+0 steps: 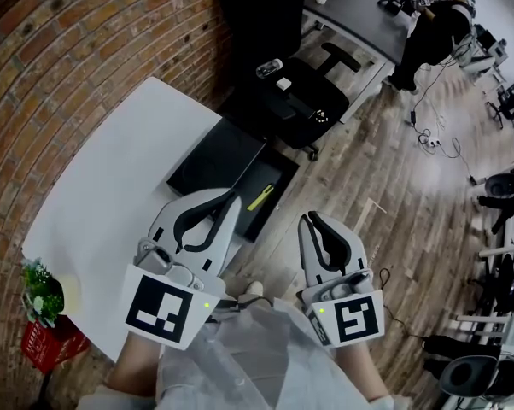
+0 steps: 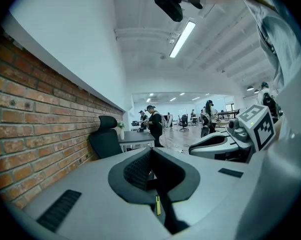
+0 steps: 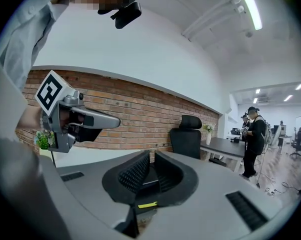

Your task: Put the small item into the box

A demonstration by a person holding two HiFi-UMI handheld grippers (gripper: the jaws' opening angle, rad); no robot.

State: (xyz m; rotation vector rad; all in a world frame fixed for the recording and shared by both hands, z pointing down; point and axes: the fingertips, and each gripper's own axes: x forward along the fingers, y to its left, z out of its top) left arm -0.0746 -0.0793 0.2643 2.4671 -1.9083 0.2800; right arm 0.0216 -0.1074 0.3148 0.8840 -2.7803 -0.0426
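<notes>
Small yellow item [image 1: 259, 197] lies inside the black box [image 1: 278, 171] at the desk [image 1: 112, 169] edge, long axis pointing away from me, just ahead of my left gripper [image 1: 232, 200], farther from my right gripper [image 1: 307, 221]; both clenched, empty.

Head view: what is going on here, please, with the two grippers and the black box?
A person stands at the edge of a white table and holds a gripper in each hand. The left gripper and the right gripper are both shut, and neither holds anything. They hover close to the person's body, near an open black box at the table's edge. A small yellow item lies inside the box, so the placing looks done.
</notes>
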